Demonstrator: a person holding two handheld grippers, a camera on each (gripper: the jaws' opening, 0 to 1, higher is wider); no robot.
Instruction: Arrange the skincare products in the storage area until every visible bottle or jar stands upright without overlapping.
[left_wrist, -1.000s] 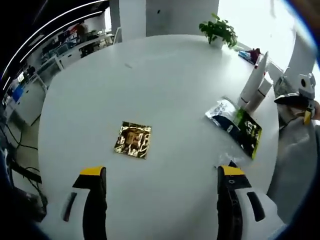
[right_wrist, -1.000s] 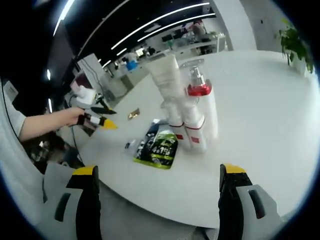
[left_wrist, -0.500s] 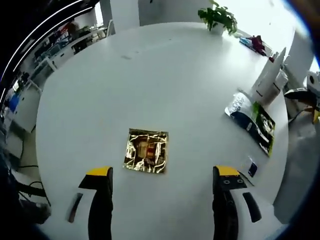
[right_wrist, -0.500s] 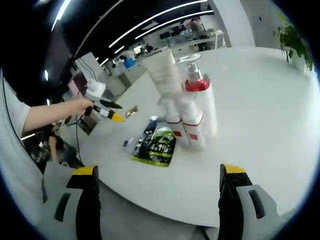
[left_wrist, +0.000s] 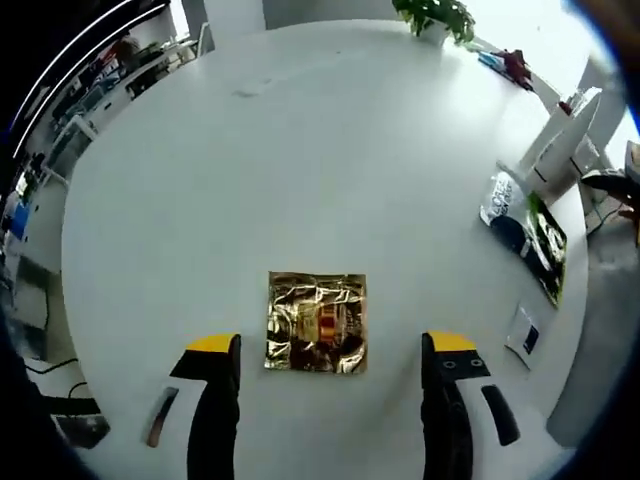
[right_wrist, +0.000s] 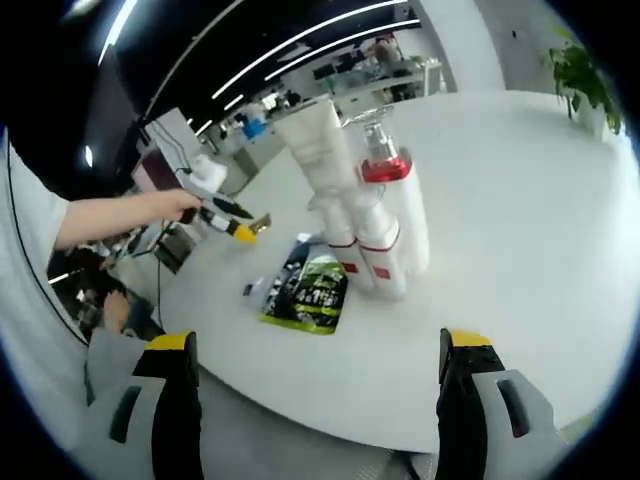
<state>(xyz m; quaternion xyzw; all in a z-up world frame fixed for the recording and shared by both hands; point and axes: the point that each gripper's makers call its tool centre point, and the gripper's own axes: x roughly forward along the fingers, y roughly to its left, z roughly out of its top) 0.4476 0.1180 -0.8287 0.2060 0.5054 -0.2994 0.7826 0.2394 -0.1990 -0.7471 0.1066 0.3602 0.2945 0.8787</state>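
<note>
Left gripper view: my left gripper (left_wrist: 328, 350) hangs wide open, empty, above a gold foil packet (left_wrist: 317, 322). Right gripper (right_wrist: 318, 350) likewise open, empty; bottles (right_wrist: 385, 225) stand upright beside a green sachet (right_wrist: 315, 292).

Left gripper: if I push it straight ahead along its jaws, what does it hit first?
Most likely the gold foil sachet, lying flat on the white table between the open jaws of the left gripper. Depth is unclear, so height above it is uncertain.

Your right gripper (right_wrist: 318, 375) hangs open off the table (right_wrist: 520, 240) edge; bottles (right_wrist: 375, 225) stand clustered beside a green sachet (right_wrist: 308, 292), your left gripper (right_wrist: 225, 215) beyond.
</note>
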